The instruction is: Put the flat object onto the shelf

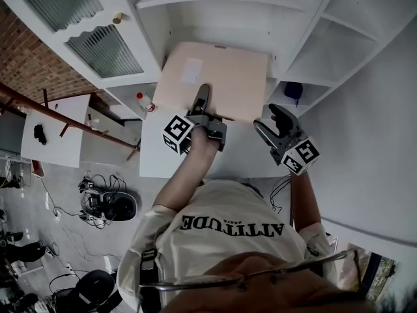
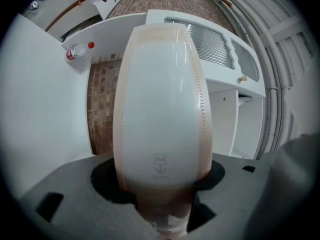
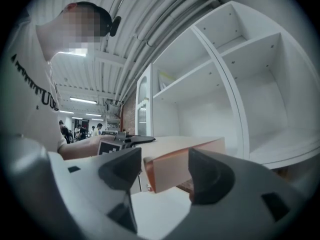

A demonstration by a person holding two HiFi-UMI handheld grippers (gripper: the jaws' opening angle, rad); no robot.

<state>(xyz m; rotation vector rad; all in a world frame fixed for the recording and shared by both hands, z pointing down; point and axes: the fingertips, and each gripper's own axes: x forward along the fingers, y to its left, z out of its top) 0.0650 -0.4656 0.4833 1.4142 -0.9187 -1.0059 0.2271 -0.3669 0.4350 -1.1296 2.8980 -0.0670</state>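
Observation:
The flat object is a thin beige box [image 1: 221, 77] with a white label. It lies level over the white counter [image 1: 163, 162], its far end toward the open shelf bay [image 1: 221, 25]. My left gripper [image 1: 203, 95] is shut on the box's near edge, with one jaw on top of it. In the left gripper view the box [image 2: 160, 109] runs out from between the jaws of the left gripper [image 2: 160, 180]. My right gripper [image 1: 269, 120] stands open just off the box's near right corner. In the right gripper view the box [image 3: 185, 161] shows beyond the right gripper [image 3: 165, 173], untouched by its pads.
A small bottle with a red cap [image 1: 144, 100] stands on the ledge left of the box. Glass cabinet doors [image 1: 85, 31] are at the left, and white side compartments [image 1: 326, 57] at the right hold a dark blue thing [image 1: 293, 90]. Cables and gear [image 1: 104, 204] lie on the floor.

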